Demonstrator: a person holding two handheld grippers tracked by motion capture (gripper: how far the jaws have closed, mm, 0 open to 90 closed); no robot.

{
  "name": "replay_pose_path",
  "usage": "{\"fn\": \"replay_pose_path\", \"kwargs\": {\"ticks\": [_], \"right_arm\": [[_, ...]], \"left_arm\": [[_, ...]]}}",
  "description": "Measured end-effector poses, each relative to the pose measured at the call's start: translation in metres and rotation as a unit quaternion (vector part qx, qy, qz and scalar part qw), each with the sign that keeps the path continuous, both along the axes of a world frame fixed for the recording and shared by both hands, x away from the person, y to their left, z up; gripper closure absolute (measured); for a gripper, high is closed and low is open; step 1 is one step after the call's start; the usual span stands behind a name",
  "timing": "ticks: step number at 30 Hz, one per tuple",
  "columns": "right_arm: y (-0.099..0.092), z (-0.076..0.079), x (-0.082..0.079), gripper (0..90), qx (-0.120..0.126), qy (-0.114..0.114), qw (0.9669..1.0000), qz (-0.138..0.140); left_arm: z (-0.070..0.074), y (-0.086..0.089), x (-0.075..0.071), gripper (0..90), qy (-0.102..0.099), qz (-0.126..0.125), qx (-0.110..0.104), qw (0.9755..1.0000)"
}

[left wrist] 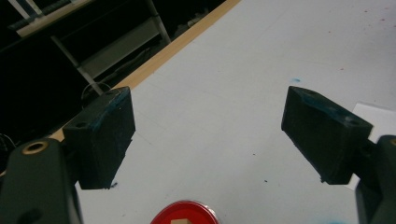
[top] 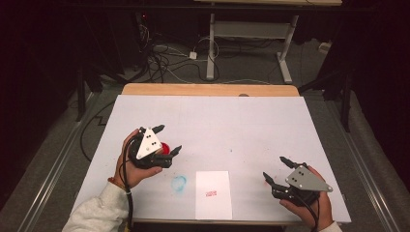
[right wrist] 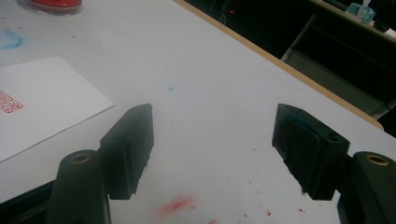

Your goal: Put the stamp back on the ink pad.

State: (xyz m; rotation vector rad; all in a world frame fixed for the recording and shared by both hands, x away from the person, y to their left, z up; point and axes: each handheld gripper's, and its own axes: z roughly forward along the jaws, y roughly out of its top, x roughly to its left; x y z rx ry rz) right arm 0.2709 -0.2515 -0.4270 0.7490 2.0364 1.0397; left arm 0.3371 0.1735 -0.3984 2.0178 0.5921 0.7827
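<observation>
- A person sits at a white-topped table (top: 241, 125), with a two-jaw gripper in each hand.
- The left gripper (top: 167, 139) hovers over the left half of the table. Its jaws stand wide apart with nothing between them.
- A round red ink pad (top: 165, 147) lies on the table just below the left gripper. In the left gripper view it sits at the bottom edge, below the gap between the jaws (left wrist: 185, 213).
- A white sheet of paper (top: 213, 194) lies near the front edge at the middle, bearing a small red stamp mark (top: 211, 193).
- A blue smudge (top: 179, 183) marks the table just left of the paper.
- The right gripper (top: 275, 170) is held low at the right, well apart from the paper. Its jaws are apart and empty.
</observation>
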Motion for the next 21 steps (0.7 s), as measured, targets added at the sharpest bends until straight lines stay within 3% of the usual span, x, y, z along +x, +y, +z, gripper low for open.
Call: {"fn": "replay_pose_path", "kwargs": {"ticks": [10,17,21], "right_arm": [[0.000,0.002,-0.004,29.9,0.001,-0.005,1.0000,0.002],[-0.001,0.002,-0.006,29.9,-0.001,-0.007,1.0000,0.000],[-0.003,0.002,-0.008,29.9,-0.001,-0.006,1.0000,-0.006]], "left_arm": [[-0.003,0.004,-0.013,17.1,-0.021,-0.002,0.012,0.9997],[-0.007,0.009,-0.020,16.8,-0.025,-0.006,0.014,0.9996],[-0.011,0.011,-0.023,16.8,-0.025,-0.002,0.025,0.9994]]}}
